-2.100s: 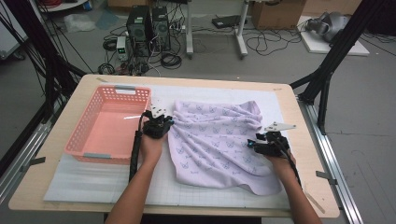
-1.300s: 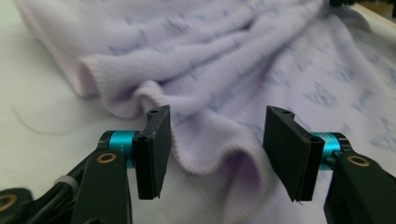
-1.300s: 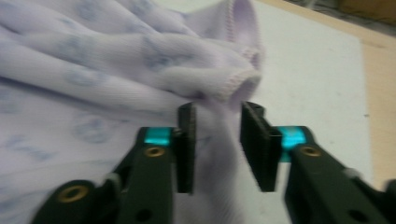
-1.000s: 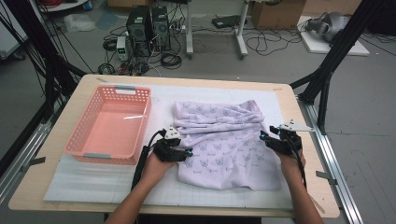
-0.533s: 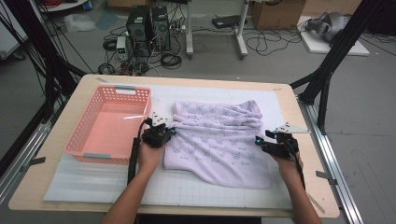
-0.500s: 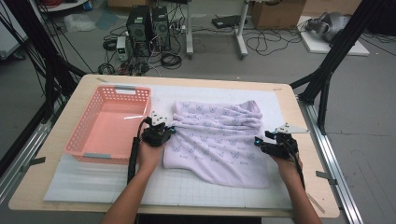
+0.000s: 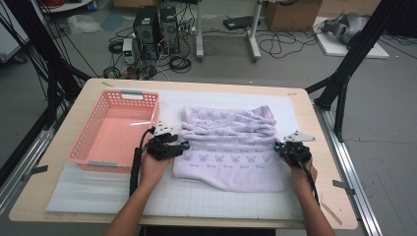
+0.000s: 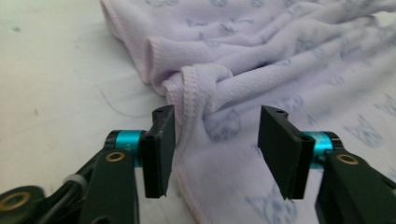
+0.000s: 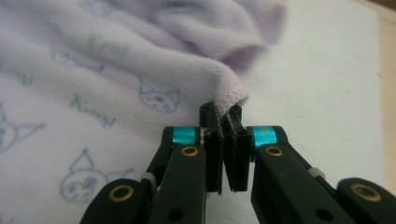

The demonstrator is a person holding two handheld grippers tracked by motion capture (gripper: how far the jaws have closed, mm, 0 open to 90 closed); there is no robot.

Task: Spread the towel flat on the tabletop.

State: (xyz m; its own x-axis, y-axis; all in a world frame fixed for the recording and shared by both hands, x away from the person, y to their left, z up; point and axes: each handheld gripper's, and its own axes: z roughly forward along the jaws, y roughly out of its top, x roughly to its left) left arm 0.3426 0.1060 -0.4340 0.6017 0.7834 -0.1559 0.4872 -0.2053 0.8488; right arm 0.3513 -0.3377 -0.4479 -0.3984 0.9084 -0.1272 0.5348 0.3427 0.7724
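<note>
A lilac towel [image 7: 231, 147] with printed cartoon faces lies rumpled on the white mat, with folds bunched along its far side. At the towel's left edge my left gripper [image 7: 183, 145] is open. Its jaws have just been opening, and a rolled fold of the towel's [image 8: 280, 56] hem stands between them [image 8: 215, 140], unpressed. At the right edge my right gripper [image 7: 279, 146] has just closed. In the right gripper view it [image 9: 226, 121] is shut on the towel's [image 9: 93, 70] stitched hem, which peaks up out of the jaws.
An empty pink basket [image 7: 84, 132] stands to the left of the towel, close to my left hand. The white gridded mat [image 7: 123, 191] covers most of the wooden table [image 7: 29, 201]. Black frame legs and cables stand beyond the far edge.
The left hand went from the towel's near-left corner back up to its left edge. The towel now lies squarer, with folds bunched at its far side. The right hand has hardly moved.
</note>
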